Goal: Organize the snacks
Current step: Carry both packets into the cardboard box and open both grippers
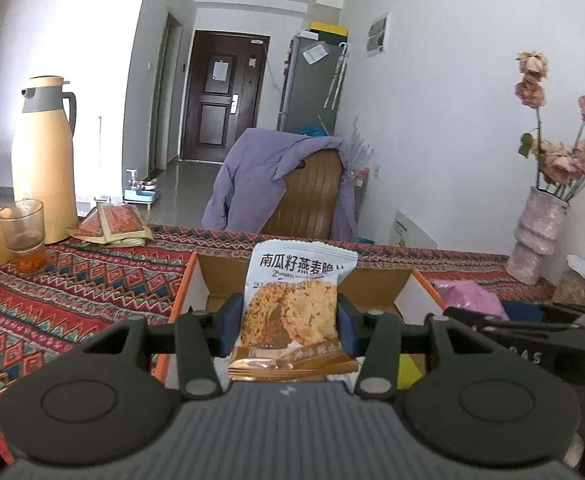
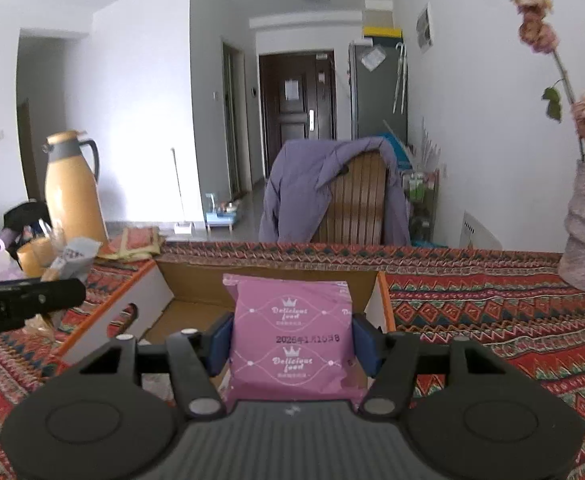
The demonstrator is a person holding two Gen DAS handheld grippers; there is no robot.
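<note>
Over an open cardboard box (image 1: 220, 276) on a patterned tablecloth (image 1: 92, 280), the left gripper (image 1: 288, 320) clamps a white oat-crisp packet (image 1: 292, 300) — its Chinese print and two pictured biscuits readable only in the left wrist view. The right wrist view alone shows the right gripper (image 2: 292, 344) pinching a pink packet (image 2: 292, 332) printed "Delicious food" above the same box (image 2: 196, 312) — a yellow thermos (image 2: 74, 192) stands behind.

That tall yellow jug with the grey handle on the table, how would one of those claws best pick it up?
Probably by the grey handle, not the body. The yellow jug stands upright and its body looks too wide for a claw, while the handle is a thin loop sticking out on its right side in the left wrist view. Come in level from that side, clear of the glass in front.
</note>
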